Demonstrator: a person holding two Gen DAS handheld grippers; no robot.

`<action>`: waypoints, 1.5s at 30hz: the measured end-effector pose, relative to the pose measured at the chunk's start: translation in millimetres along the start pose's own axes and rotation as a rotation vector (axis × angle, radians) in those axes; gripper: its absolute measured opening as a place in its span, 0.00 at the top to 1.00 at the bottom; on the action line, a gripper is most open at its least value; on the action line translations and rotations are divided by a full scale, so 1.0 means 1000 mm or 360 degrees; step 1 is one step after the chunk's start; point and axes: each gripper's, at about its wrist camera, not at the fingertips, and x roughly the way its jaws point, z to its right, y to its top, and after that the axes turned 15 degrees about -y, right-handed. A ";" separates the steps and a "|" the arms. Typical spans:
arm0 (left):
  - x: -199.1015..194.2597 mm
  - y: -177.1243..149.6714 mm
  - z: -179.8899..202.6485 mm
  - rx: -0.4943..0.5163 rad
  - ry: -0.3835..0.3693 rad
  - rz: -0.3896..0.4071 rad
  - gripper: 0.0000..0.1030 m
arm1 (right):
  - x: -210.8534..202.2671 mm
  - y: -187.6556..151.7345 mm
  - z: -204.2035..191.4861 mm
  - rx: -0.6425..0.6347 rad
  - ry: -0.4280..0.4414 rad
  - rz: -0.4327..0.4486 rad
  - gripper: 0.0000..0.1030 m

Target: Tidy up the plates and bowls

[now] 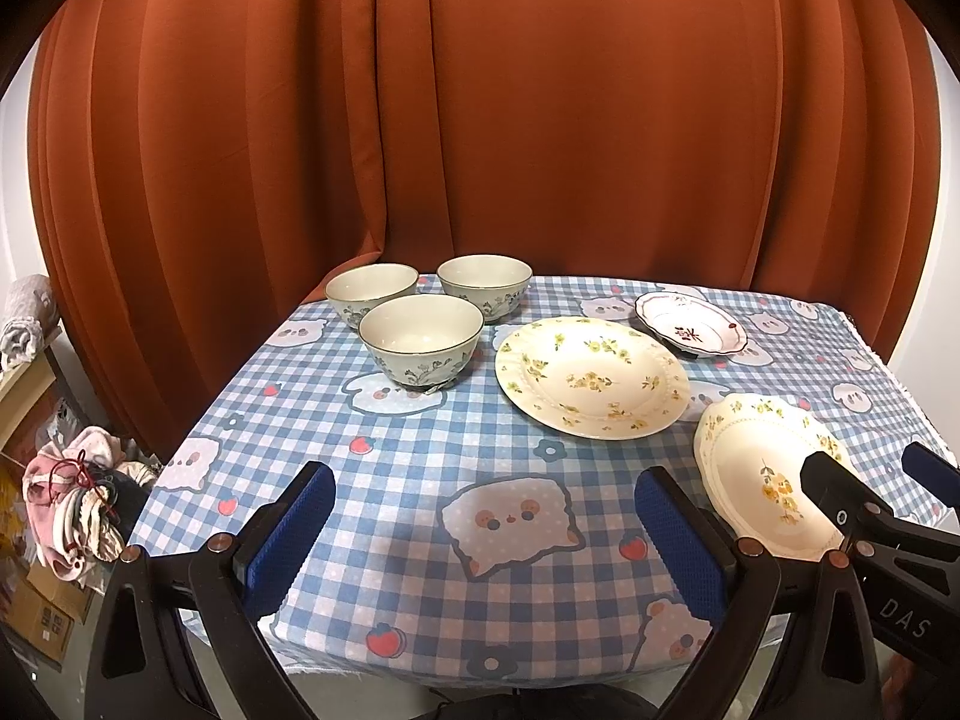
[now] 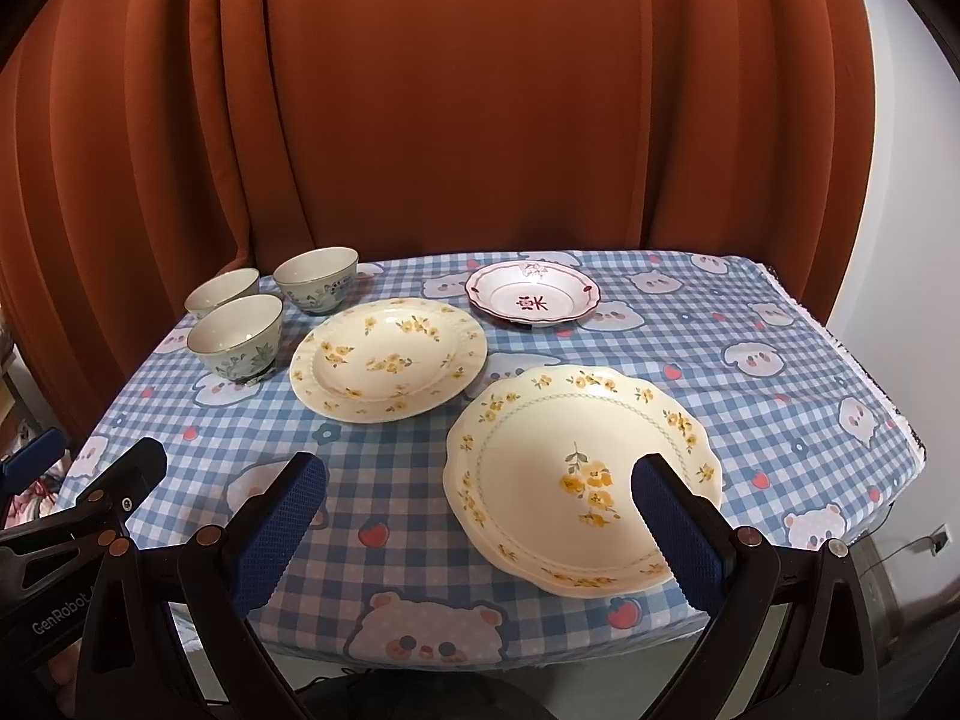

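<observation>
Three pale floral bowls stand grouped at the table's far left. A round cream plate with yellow flowers lies mid-table. A small white dish with red trim lies behind it. A scalloped cream plate lies near the front right. My left gripper is open and empty above the front edge. My right gripper is open and empty, its right finger over the scalloped plate's near rim.
The table has a blue checked cloth with bear prints. An orange curtain hangs close behind it. Clutter of cloth and boxes lies on the floor at the left. A white wall is at the right.
</observation>
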 end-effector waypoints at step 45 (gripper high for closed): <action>0.044 0.032 -0.011 0.0102 -0.0177 -0.0181 0.07 | 0.008 0.020 -0.029 0.0098 -0.0248 -0.0155 0.04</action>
